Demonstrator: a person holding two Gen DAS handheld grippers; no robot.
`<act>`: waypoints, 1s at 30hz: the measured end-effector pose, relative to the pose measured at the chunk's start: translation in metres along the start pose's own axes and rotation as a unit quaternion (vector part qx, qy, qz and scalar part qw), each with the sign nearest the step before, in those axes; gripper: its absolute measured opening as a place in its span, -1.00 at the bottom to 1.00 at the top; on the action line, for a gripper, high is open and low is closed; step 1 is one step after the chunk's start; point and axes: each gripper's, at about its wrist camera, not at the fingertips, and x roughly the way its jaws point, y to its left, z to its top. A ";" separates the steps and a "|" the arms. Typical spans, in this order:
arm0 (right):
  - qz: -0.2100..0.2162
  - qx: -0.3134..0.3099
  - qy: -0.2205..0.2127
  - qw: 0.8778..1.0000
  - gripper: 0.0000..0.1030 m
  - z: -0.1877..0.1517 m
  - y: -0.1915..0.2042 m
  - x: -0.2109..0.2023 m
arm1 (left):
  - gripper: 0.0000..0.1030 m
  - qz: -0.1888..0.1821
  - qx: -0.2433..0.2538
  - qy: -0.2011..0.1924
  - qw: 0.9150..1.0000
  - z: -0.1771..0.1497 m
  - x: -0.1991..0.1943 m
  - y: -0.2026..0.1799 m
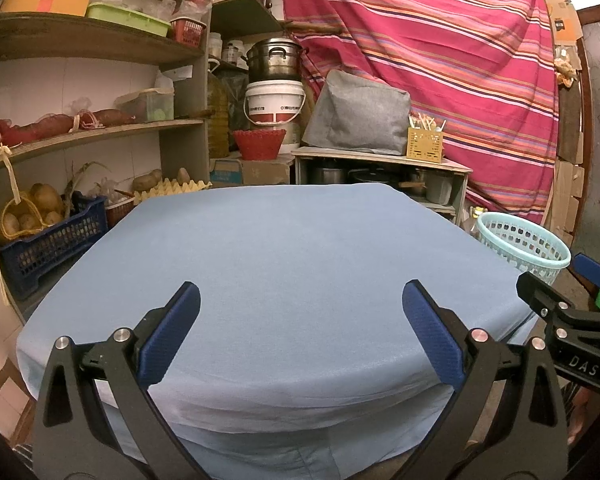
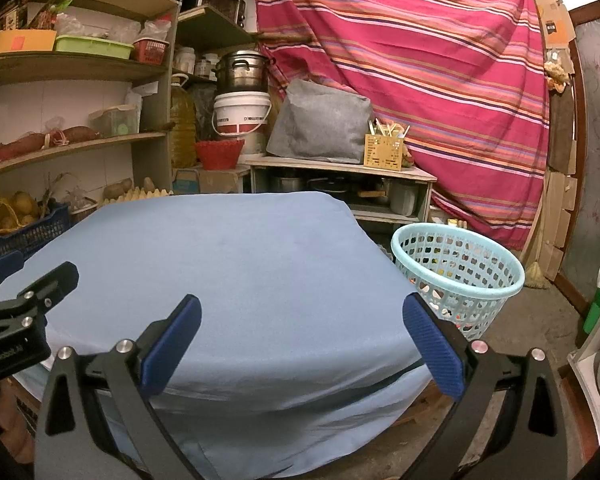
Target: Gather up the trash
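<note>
Above the near edge of the blue-clothed bench (image 1: 283,264), the left tongs (image 1: 300,336) and right tongs (image 2: 302,340) hang wide and empty. No trash shows on the cloth; small bits lie in the pale mesh basket (image 2: 458,276) just beside it. Collection looks finished, or needs fresh litter located.

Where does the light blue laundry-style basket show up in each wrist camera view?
Left wrist: the basket sits at the right edge, on the floor past the table's right corner.
Right wrist: the basket stands right of centre, beside the table.
Shared landmark: the striped red cloth behind it.
</note>
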 end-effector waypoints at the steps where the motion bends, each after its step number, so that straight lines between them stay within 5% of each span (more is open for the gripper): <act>1: 0.000 0.000 0.000 1.000 0.91 0.000 -0.001 0.001 | 0.90 0.000 0.000 -0.001 1.000 0.000 0.000 0.000; 30: 0.001 0.000 0.002 1.000 0.91 -0.002 -0.003 0.002 | 0.90 0.000 0.000 0.001 1.000 0.001 0.000 -0.001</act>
